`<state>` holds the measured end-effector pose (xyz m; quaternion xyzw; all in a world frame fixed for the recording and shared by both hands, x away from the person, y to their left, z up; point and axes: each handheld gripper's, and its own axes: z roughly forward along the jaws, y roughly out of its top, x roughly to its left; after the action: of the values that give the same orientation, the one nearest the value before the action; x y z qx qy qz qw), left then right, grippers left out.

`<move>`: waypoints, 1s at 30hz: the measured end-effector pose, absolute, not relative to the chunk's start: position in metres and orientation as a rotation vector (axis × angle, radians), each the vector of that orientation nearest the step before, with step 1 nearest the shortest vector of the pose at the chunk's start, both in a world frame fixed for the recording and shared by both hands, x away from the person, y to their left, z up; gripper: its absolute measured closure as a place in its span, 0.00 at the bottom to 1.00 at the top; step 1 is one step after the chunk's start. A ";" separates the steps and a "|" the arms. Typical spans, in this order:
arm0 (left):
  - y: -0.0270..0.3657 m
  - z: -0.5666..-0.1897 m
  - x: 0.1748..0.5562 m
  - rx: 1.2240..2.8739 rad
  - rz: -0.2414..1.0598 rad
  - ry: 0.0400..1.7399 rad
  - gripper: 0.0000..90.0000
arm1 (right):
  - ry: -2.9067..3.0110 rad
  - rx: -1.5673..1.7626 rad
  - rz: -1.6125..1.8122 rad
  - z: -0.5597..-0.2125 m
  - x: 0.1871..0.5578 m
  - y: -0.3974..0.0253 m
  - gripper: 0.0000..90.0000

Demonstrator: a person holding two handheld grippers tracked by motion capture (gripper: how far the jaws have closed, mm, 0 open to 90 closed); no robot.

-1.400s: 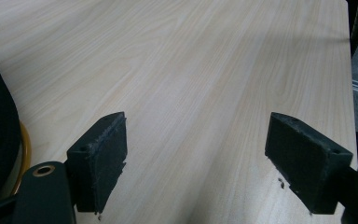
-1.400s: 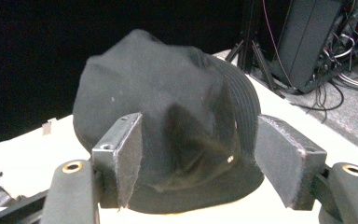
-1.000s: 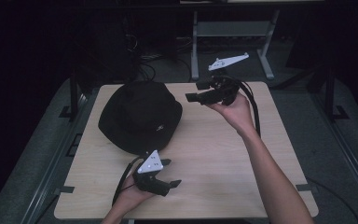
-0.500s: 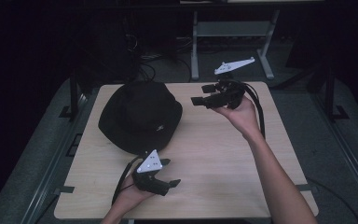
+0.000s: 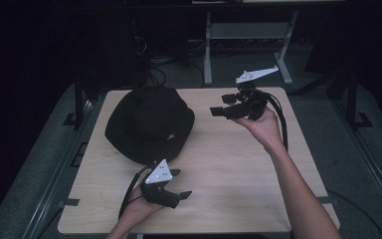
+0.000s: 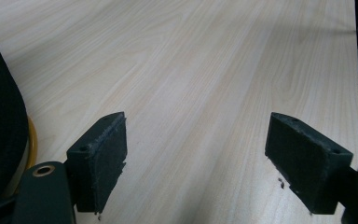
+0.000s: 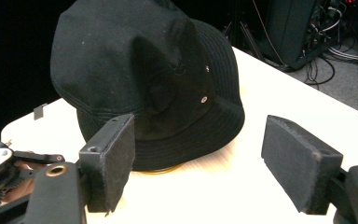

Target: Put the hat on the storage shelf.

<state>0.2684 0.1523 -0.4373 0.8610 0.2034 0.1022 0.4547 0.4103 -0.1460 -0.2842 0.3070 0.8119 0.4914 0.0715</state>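
Observation:
A black bucket hat (image 5: 149,124) lies crown up on the back left of the wooden table (image 5: 238,164). My right gripper (image 5: 219,105) is held above the table to the right of the hat, open, with its jaws pointing at it. In the right gripper view the hat (image 7: 144,79) sits beyond the open gripper (image 7: 200,144), and a yellow edge (image 7: 161,170) shows under its brim. My left gripper (image 5: 181,183) rests low near the front edge, just in front of the hat, open. In the left gripper view the gripper (image 6: 200,140) has bare table between its jaws, with the hat's brim (image 6: 0,116) at the left.
Bare wood stretches across the middle and right of the table. A metal stand (image 5: 248,35) and cables (image 5: 149,50) sit on the dark floor behind the table. The left hand's gripper (image 7: 0,172) shows at the lower left of the right gripper view.
My right gripper has drifted slightly to the right and toward the person, a little farther from the hat. The left gripper and the hat have stayed put.

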 end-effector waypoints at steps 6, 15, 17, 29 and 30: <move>0.154 -0.437 0.269 2.129 0.252 0.503 0.23 | 2.436 0.934 1.473 -0.287 0.408 -0.153 0.28; 0.154 -0.437 0.269 2.139 0.259 0.497 0.23 | 2.428 0.970 1.468 -0.296 0.406 -0.166 0.27; 0.154 -0.437 0.269 2.141 0.258 0.494 0.23 | 2.424 0.978 1.468 -0.298 0.405 -0.169 0.27; 0.153 -0.438 0.269 2.143 0.251 0.501 0.23 | 2.421 1.018 1.447 -0.308 0.401 -0.185 0.26; 0.154 -0.437 0.269 2.143 0.250 0.502 0.23 | 2.417 1.017 1.447 -0.309 0.400 -0.186 0.26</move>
<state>0.2690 0.1537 -0.4374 0.8654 0.2026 0.1012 0.4470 0.4002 -0.1864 -0.3094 0.3387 0.8048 0.4818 0.0734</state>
